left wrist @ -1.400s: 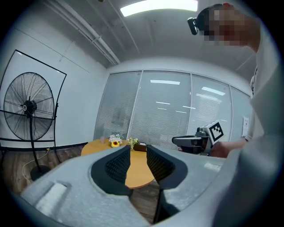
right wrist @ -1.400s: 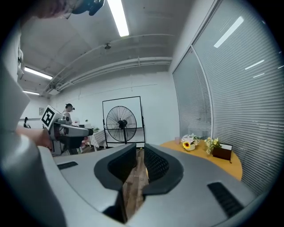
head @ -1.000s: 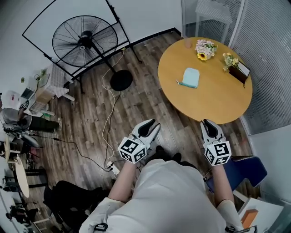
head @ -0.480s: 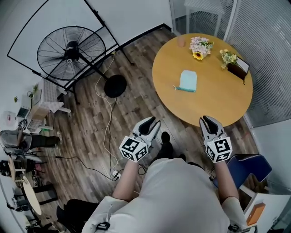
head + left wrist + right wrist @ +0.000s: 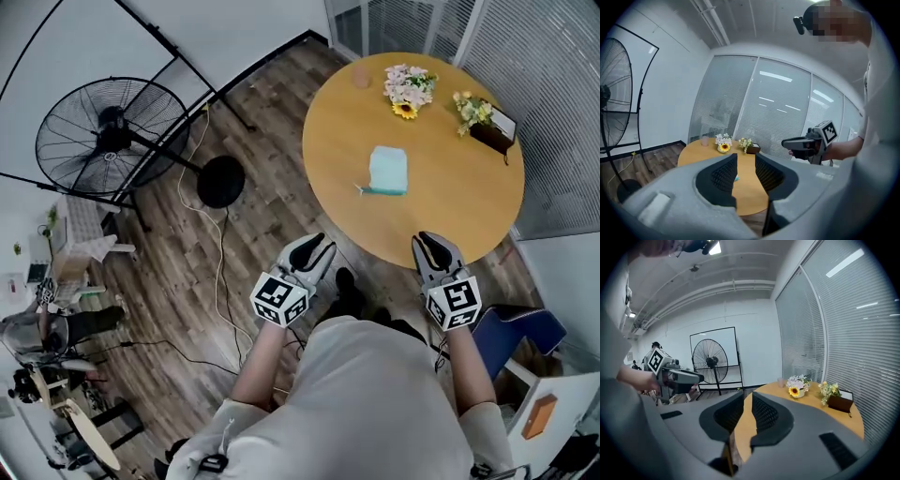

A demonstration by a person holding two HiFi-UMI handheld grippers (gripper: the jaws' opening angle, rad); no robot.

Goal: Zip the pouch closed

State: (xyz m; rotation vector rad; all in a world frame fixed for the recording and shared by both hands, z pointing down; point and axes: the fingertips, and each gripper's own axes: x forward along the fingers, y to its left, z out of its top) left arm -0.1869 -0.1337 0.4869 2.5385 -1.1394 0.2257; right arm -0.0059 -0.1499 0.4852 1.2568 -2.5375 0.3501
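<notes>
Grey ribbed jaws lead the frame: the left gripper (image 5: 317, 246) and the right gripper (image 5: 429, 244), held out in front of the person's chest, stand just short of the round wooden table (image 5: 328, 178). The left gripper's 2 jaws are apart, with only bare tabletop seen through the gap. The right gripper's 2 jaws show a narrower slit, also with nothing in it.

Beyond them, well apart from both, the pale teal pouch (image 5: 387, 171) lies flat near the table's middle. It is ahead of and between the 2 tools, a little closer to the right one. Its darker edge (likely the zip, with a small tab poking out at its left end) faces the person and runs left to right, so the reach looks to be straight forward over the near rim. A posy of flowers (image 5: 406, 89) sits at the far side.
</notes>
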